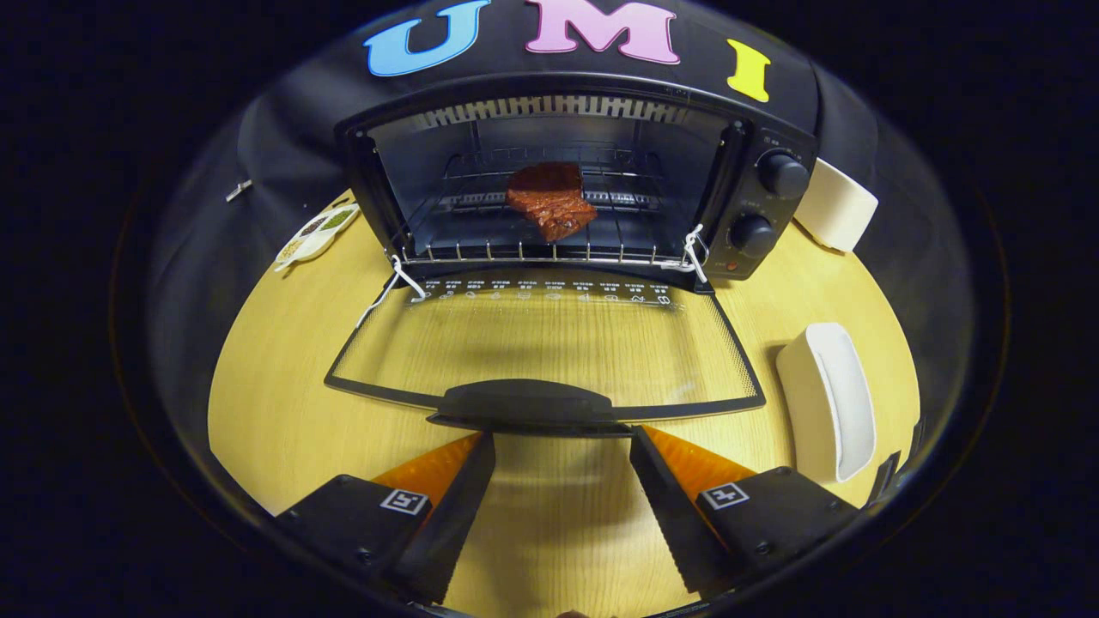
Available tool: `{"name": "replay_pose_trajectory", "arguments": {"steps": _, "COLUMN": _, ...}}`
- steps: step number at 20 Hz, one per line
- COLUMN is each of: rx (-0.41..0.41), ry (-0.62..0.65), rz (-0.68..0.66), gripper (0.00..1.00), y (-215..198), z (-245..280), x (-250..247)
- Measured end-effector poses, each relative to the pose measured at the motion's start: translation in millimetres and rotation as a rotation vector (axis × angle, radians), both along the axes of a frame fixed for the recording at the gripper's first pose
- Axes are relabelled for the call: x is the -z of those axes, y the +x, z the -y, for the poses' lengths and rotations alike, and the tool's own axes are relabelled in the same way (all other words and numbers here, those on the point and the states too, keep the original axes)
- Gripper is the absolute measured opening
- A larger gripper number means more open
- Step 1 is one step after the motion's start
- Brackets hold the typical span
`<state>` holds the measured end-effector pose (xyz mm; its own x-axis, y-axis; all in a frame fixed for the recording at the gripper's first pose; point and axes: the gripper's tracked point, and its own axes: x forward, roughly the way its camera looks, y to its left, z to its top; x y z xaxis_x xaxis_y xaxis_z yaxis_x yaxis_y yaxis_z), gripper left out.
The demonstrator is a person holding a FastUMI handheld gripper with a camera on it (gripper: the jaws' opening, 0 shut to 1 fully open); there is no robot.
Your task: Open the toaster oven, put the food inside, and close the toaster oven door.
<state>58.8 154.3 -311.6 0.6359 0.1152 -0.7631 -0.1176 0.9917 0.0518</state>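
Note:
A black toaster oven [755, 184] stands on the wooden table with its glass door [549, 343] folded down flat toward me. A reddish-brown piece of meat [551, 200] lies on the wire rack [481, 202] inside the cavity. The door's black handle [528, 405] sits just ahead of my fingertips. My gripper [562, 439] is open, its orange-and-black fingers [446, 489] spread wide on either side below the handle, with nothing between them but bare table.
A white oblong dish [828, 399] lies right of the open door, near the right finger. A white container [837, 206] stands beside the oven's knobs [781, 174]. A small white condiment dish [316, 233] rests at the oven's left. The round wooden table [275, 403] extends left.

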Motion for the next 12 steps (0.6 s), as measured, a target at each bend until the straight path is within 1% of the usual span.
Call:
{"name": "replay_pose_trajectory", "arguments": {"steps": 3, "rx": -0.046, "ry": 0.004, "rz": 0.067, "gripper": 0.99, "y": -0.2, "z": -0.3, "x": -27.7}}
{"name": "replay_pose_trajectory", "arguments": {"steps": 5, "rx": -0.06, "ry": 0.024, "rz": 0.113, "gripper": 0.99, "y": 1.2, "z": 0.5, "x": -46.3}}
{"name": "replay_pose_trajectory", "arguments": {"steps": 9, "rx": -0.035, "ry": 0.101, "rz": 0.191, "gripper": 0.99, "y": 9.1, "z": -0.9, "x": -75.9}}
{"name": "replay_pose_trajectory", "arguments": {"steps": 10, "rx": -0.029, "ry": 0.116, "rz": 0.216, "gripper": 0.99, "y": 27.6, "z": -2.8, "x": -90.9}}
{"name": "replay_pose_trajectory", "arguments": {"steps": 12, "rx": -0.011, "ry": 0.124, "rz": 0.25, "gripper": 0.99, "y": 42.1, "z": -2.7, "x": -106.9}}
